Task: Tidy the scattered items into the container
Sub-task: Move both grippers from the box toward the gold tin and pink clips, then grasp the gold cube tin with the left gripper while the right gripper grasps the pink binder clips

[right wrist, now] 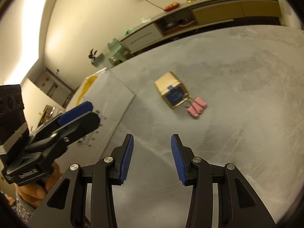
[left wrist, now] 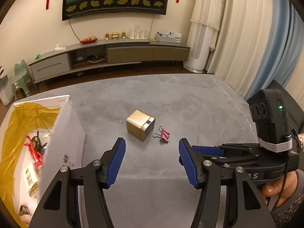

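Note:
A small gold tin (left wrist: 140, 124) (right wrist: 171, 92) with a blue label lies on the grey table (left wrist: 171, 98). A pink binder clip (left wrist: 163, 134) (right wrist: 196, 107) rests just right of it. At the left stands a white box (left wrist: 62, 133) (right wrist: 106, 98) lined with yellow plastic, holding a red item (left wrist: 35, 152) and other small things. My left gripper (left wrist: 152, 157) hovers open, short of the tin, with nothing between its fingers. My right gripper (right wrist: 152, 155) is open too and empty, further back from both items.
A long TV cabinet (left wrist: 114, 55) with cups and fruit runs along the far wall under a screen. A green stool (left wrist: 20, 77) stands at the left and curtains (left wrist: 247, 38) hang at the right. A hand (left wrist: 279, 186) holds the right gripper.

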### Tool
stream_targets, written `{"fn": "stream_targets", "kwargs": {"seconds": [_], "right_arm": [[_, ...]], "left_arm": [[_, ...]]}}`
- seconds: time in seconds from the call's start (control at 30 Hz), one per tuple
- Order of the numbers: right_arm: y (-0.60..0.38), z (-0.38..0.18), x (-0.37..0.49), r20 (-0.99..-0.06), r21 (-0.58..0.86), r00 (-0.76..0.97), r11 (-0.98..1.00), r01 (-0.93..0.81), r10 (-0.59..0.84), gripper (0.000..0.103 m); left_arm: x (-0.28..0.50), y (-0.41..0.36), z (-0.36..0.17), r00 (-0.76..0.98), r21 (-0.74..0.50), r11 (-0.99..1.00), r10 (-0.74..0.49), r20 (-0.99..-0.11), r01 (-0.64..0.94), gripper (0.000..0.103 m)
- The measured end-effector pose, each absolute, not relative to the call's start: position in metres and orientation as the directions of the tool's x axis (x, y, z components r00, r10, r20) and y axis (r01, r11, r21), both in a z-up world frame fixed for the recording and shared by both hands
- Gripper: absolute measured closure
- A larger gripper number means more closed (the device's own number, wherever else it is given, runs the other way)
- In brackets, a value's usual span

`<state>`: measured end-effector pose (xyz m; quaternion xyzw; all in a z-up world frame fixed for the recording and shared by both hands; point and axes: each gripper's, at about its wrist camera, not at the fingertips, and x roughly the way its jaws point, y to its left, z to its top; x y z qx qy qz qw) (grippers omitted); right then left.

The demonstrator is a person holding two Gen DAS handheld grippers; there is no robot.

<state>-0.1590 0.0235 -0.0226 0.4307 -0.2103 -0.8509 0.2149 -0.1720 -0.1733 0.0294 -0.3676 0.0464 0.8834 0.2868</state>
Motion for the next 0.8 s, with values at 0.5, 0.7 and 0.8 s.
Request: {"fn": "stream_targets", "kwargs": {"seconds": [0.5,0.7,0.8], "right_arm": [[0.016,-0.046,-0.205,-0.753,0.181,-0.574,-0.941,0.286,-0.320,0.058],[0.010,-0.056,-0.219,-0.764,0.097,-0.565,-0.921,0.377,-0.311,0.058],[0.009,-0.061,-0.223,-0.766,0.066,-0.565,-0.912,0.404,-0.306,0.058]], "left_arm": [[-0.227,-0.138,-0.014,-0.542,-0.138,-0.816,0.488,-0.685,-0.561,0.042],[-0.245,-0.133,-0.033,-0.535,-0.129,-0.823,0.470,-0.702,-0.553,0.042],[-0.252,-0.130,-0.039,-0.539,-0.123,-0.819,0.473,-0.697,-0.560,0.042]]}}
